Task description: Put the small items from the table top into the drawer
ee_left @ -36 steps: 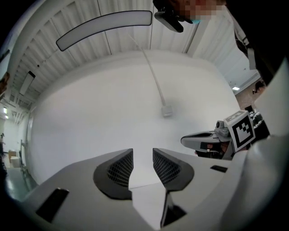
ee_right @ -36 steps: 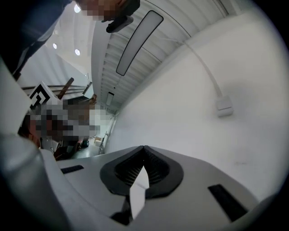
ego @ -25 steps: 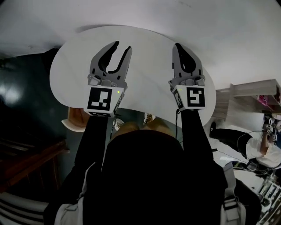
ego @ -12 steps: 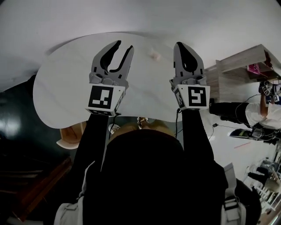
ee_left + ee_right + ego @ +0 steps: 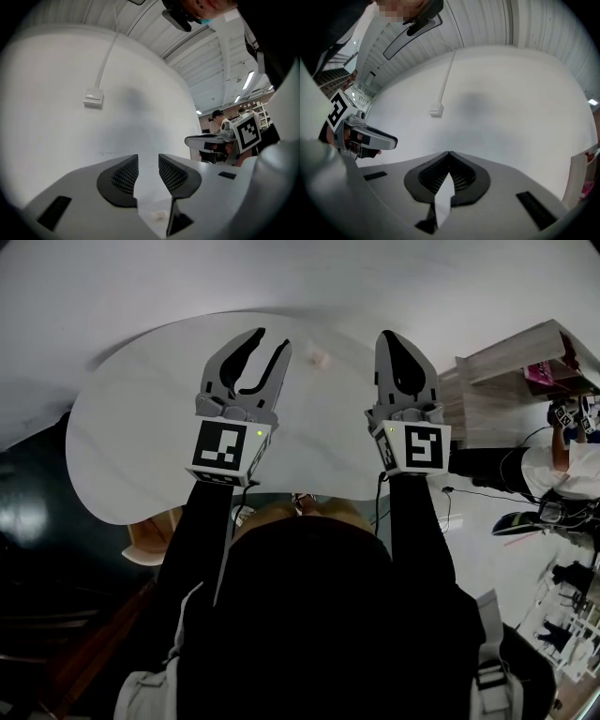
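A small pale item lies on the white oval table, near its far edge, between the two grippers. It also shows low between the jaws in the left gripper view, as a small pale item on the table top. My left gripper is held level over the table with its jaws open and nothing between the pads; the left gripper faces a white wall. My right gripper hovers to the right of the item, and the right gripper has its tips touching, holding nothing.
A light wooden cabinet stands just right of the table. Beyond it, at the right edge, is a person among cables and gear on the floor. A wooden stool sits under the table's near edge. A wall socket is ahead.
The view has swung: the table slid left in the picture, the small item came into sight between the grippers, and the wooden cabinet moved closer. Both grippers kept their jaw positions.
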`<action>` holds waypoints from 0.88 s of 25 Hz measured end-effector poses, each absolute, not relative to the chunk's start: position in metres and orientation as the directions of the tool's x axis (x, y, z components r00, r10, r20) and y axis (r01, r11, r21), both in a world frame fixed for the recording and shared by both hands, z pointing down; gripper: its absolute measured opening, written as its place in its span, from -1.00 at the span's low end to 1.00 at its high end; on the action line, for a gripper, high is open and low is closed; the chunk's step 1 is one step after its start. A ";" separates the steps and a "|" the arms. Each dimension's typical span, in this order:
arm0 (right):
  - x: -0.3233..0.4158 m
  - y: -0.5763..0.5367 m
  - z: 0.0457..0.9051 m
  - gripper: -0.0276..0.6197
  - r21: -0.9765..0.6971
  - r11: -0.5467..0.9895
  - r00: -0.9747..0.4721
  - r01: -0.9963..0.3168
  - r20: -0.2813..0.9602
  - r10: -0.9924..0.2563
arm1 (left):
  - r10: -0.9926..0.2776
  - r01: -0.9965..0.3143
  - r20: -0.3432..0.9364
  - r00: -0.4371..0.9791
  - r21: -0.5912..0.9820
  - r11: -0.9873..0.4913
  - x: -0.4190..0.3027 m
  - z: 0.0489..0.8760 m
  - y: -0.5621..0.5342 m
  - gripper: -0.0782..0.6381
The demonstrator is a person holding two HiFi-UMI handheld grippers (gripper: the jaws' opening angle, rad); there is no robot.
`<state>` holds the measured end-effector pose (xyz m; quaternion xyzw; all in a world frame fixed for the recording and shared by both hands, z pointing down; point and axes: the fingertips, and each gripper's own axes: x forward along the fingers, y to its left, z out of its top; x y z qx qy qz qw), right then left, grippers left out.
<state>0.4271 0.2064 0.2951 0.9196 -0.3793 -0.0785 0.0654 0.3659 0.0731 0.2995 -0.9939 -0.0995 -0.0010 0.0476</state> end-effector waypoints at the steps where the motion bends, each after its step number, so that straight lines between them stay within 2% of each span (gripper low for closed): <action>1: 0.427 0.206 0.296 -0.83 0.180 -0.704 0.700 -0.687 -0.093 -0.708 | 0.196 0.196 0.017 0.981 -0.087 -0.977 0.366 0.301 0.072 -0.37; 6: 0.431 0.205 0.300 -0.83 0.176 -0.702 0.701 -0.690 -0.080 -0.709 | 0.201 0.203 0.034 0.979 -0.092 -0.975 0.373 0.310 0.075 -0.37; 11: 0.437 0.206 0.307 -0.83 0.170 -0.707 0.708 -0.687 -0.065 -0.703 | 0.240 0.247 0.112 0.964 -0.053 -0.968 0.390 0.341 0.085 -0.36; 13: 0.440 0.207 0.310 -0.83 0.170 -0.708 0.710 -0.685 -0.059 -0.701 | 0.263 0.274 0.150 0.953 -0.057 -0.960 0.402 0.361 0.091 -0.28; 15: 0.444 0.210 0.314 -0.83 0.170 -0.710 0.714 -0.683 -0.047 -0.699 | 0.296 0.310 0.197 0.935 -0.041 -0.950 0.415 0.384 0.100 -0.11; 17: 0.448 0.212 0.319 -0.83 0.171 -0.713 0.719 -0.680 -0.035 -0.694 | 0.320 0.333 0.236 0.918 -0.017 -0.943 0.428 0.409 0.107 -0.01; 22: 0.459 0.225 0.328 -0.83 0.169 -0.726 0.735 -0.667 -0.014 -0.678 | 0.341 0.342 0.314 0.886 0.053 -0.938 0.454 0.463 0.117 0.11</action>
